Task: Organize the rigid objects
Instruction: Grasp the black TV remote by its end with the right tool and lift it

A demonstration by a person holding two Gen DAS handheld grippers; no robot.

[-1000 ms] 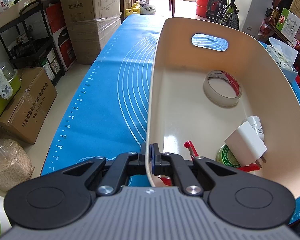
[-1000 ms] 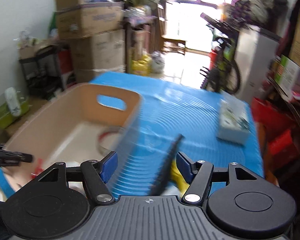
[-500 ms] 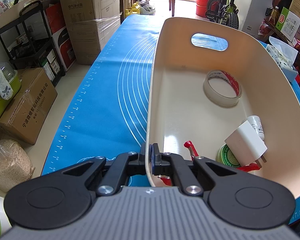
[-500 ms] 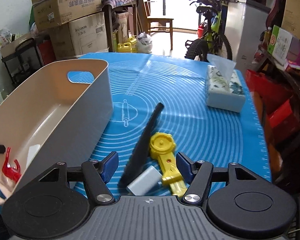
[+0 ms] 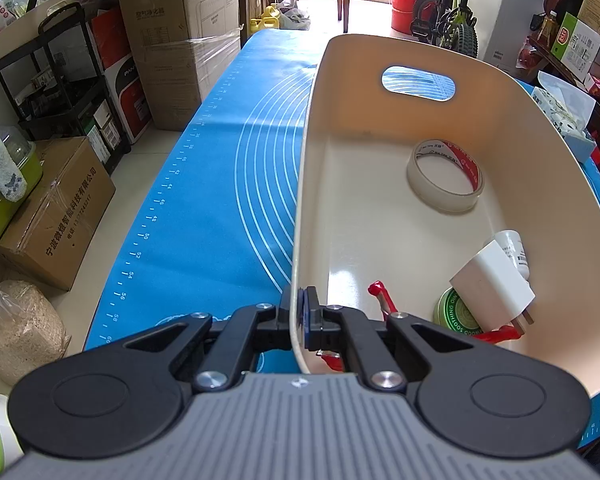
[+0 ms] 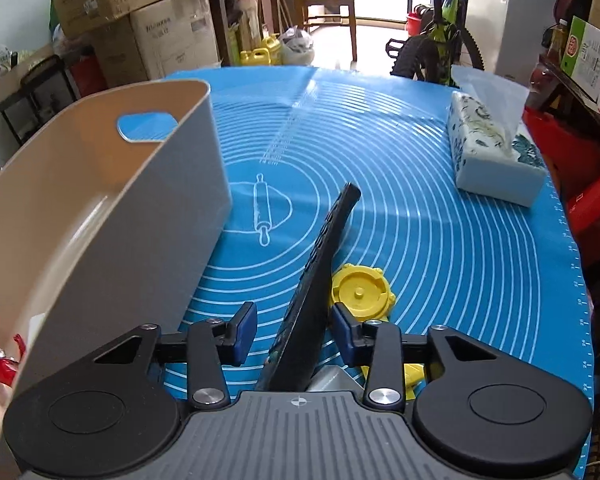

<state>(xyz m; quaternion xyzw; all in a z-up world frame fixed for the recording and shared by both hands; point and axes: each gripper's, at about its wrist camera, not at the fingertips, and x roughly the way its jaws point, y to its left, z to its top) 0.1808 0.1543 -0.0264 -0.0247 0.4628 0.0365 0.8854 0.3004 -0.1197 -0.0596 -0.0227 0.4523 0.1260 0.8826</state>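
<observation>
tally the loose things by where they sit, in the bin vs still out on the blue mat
In the bin: 5 (tape roll, white charger, green tin, white bottle, red clip)
On the blue mat: 4 (black remote, yellow piece, grey block, tissue box)
Total: 9

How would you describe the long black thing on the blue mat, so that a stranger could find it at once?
Start from the beige bin on the blue mat. On the mat beside the bin's outer wall a black remote control stands tilted between the open right gripper jaws, which have just been closing. It is the only long, dark thing; the yellow plastic part beside it is round.
</observation>
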